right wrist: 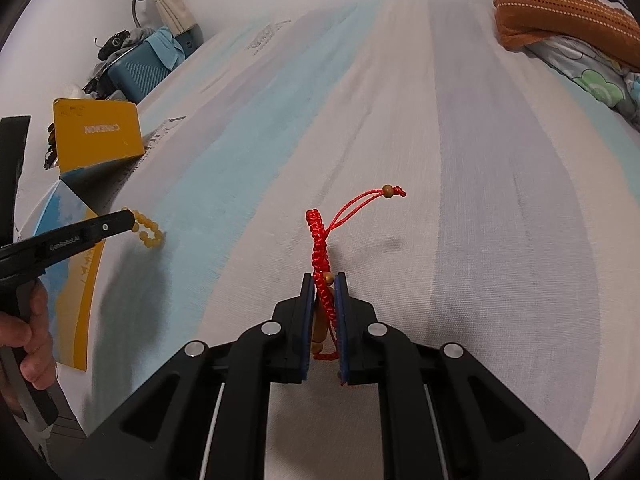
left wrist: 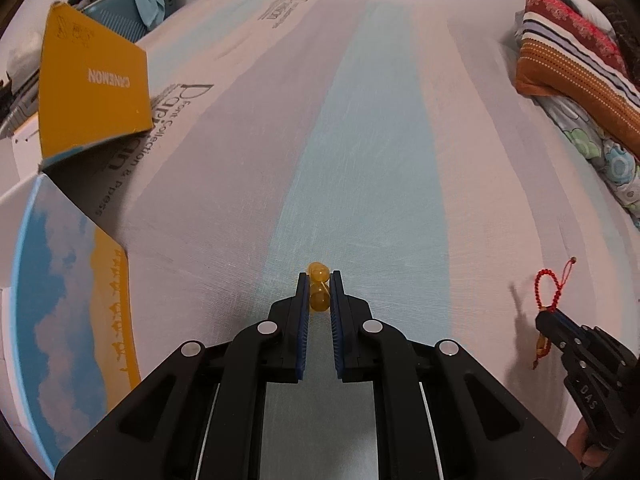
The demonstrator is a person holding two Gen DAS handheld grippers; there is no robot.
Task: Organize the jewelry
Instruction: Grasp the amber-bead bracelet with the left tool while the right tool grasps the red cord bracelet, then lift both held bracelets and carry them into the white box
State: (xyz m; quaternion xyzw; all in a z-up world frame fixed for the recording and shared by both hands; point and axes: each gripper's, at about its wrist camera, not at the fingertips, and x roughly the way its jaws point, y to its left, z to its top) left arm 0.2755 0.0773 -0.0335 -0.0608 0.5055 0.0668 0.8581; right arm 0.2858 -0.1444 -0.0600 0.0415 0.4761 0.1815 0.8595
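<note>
My left gripper [left wrist: 319,280] is shut on a yellow bead bracelet [left wrist: 319,298] and holds it above the striped bedsheet; from the right wrist view the left gripper [right wrist: 130,216] shows at the left with the bracelet [right wrist: 149,232] hanging from its tip. My right gripper [right wrist: 325,280] is shut on a red braided cord bracelet [right wrist: 319,244] with small wooden beads, its loop standing up past the fingertips. In the left wrist view the right gripper [left wrist: 546,316] is at the lower right with the red bracelet [left wrist: 550,284] above it.
An open yellow and blue box [left wrist: 92,88] stands at the left, its lid [left wrist: 72,292] with a sky picture nearer me; it also shows in the right wrist view [right wrist: 98,136]. A striped pillow [left wrist: 572,64] and floral bedding [left wrist: 600,156] lie at the right. A blue suitcase [right wrist: 136,68] stands beyond the bed.
</note>
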